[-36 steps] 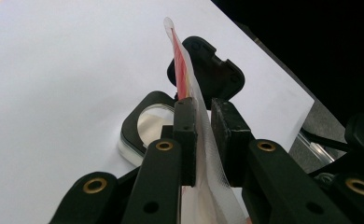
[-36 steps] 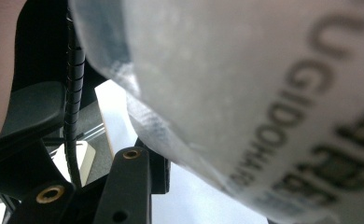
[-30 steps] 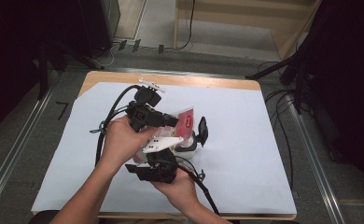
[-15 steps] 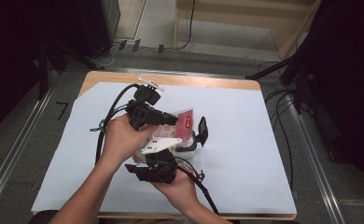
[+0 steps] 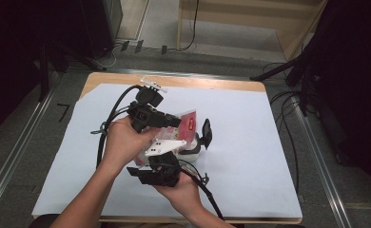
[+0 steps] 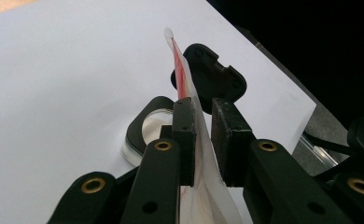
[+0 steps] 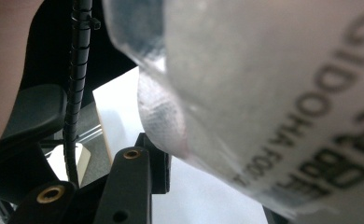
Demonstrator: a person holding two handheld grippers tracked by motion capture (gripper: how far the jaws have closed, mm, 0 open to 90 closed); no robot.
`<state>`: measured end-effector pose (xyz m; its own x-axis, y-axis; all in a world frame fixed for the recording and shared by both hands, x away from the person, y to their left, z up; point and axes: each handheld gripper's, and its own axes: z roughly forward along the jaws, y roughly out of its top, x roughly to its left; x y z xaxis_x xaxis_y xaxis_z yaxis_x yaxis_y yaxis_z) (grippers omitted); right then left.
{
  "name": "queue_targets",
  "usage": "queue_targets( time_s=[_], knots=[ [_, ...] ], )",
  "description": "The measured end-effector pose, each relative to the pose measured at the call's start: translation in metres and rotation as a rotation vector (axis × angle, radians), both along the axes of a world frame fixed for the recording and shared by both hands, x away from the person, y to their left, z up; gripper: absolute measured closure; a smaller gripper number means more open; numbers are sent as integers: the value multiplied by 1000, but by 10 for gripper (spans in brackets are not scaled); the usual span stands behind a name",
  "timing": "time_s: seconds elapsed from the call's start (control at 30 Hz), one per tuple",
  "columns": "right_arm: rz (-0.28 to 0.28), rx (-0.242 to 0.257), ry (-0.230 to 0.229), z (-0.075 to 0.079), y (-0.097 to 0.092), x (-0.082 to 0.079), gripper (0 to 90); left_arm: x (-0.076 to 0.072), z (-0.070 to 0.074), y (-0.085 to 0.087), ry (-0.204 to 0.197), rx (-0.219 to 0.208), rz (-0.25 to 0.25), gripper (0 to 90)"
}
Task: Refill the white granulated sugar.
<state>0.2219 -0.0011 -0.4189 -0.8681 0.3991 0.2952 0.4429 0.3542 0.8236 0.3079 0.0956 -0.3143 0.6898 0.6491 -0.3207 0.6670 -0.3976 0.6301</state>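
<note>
Left tool (image 6: 201,140) nearly closed on plastic pouch (image 5: 189,124) edge — thin bite, could slip; right tool (image 7: 145,175) state unclear.

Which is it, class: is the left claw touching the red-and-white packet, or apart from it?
Touching. In the left gripper view the left claw has the packet edge-on between its jaws, one pad flat against it.

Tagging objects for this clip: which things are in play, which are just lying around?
In play:
- plastic packet, between the left gripper jaws
- right gripper, close against the packet

Lying about:
- black magnifier on the white sheet
- cables on the floor
</note>
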Motion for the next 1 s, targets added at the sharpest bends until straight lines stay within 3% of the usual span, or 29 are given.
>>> queue_targets(
  time_s=[1.0],
  knots=[
    [6, -23, -25, -3, 1, -1, 638, -1, -2, 2, -25, 9, 0, 817]
  ],
)
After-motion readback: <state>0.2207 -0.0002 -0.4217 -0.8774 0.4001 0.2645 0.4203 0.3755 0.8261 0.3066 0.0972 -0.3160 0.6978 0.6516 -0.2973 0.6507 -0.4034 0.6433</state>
